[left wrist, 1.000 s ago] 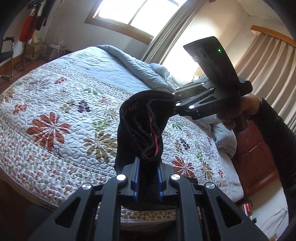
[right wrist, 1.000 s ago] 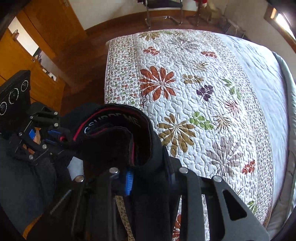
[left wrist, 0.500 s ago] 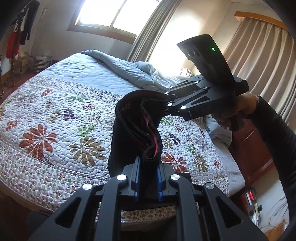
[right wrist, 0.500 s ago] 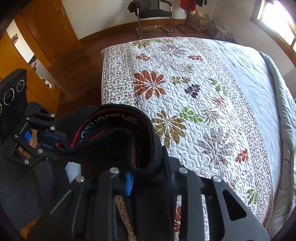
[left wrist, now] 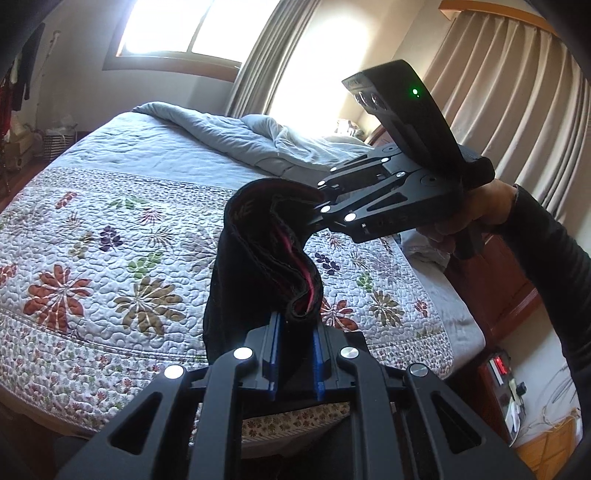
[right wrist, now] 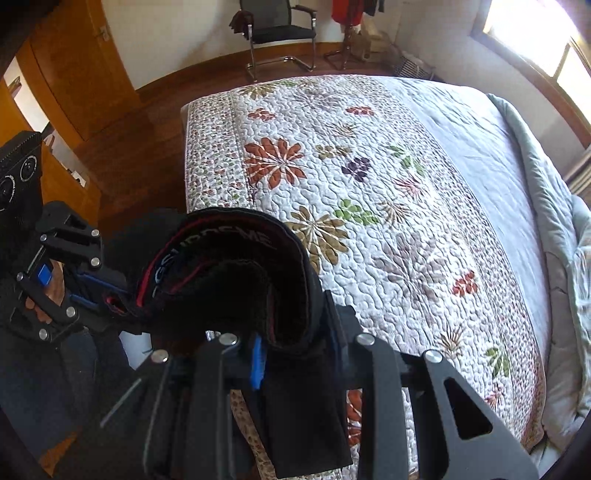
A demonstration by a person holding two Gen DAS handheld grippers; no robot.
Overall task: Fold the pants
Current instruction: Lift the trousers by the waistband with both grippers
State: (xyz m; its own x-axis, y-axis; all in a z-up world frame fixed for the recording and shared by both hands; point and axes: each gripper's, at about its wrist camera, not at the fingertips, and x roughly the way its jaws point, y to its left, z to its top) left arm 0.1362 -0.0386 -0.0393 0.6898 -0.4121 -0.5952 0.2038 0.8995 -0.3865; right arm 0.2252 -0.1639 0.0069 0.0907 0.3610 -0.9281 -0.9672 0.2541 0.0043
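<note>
1. Two hand-held grippers are holding one pair of black pants (left wrist: 255, 266) in the air above the near edge of the bed (left wrist: 110, 236), the waistband bunched between them.
2. The waistband is curling over in a thick roll, showing red trim and pale lettering on its band in the right wrist view (right wrist: 221, 266).
3. The left hand-held gripper (left wrist: 295, 354) is sitting clamped on one end of the waistband, dark fabric filling the gap between its blue-lined fingers (left wrist: 274, 354).
4. The right hand-held gripper (right wrist: 295, 354) is likewise gripping the other end, its fingers pressed onto the cloth, with a flap of fabric hanging below them.
5. In the left wrist view the right hand-held gripper (left wrist: 317, 206) is reaching in from the right, its tips biting the top of the roll, a hand (left wrist: 476, 210) in a dark sleeve gripping its handle.
6. The bed is lying under a floral quilt (right wrist: 351, 206), with a grey duvet (left wrist: 229, 136) rumpled at the far end.
7. A window (left wrist: 184, 33) and beige curtains (left wrist: 491, 92) are standing behind the bed.
8. A black chair (right wrist: 280, 33) is standing on the wood floor (right wrist: 147, 155) past the foot of the bed, next to an orange door (right wrist: 77, 62).
</note>
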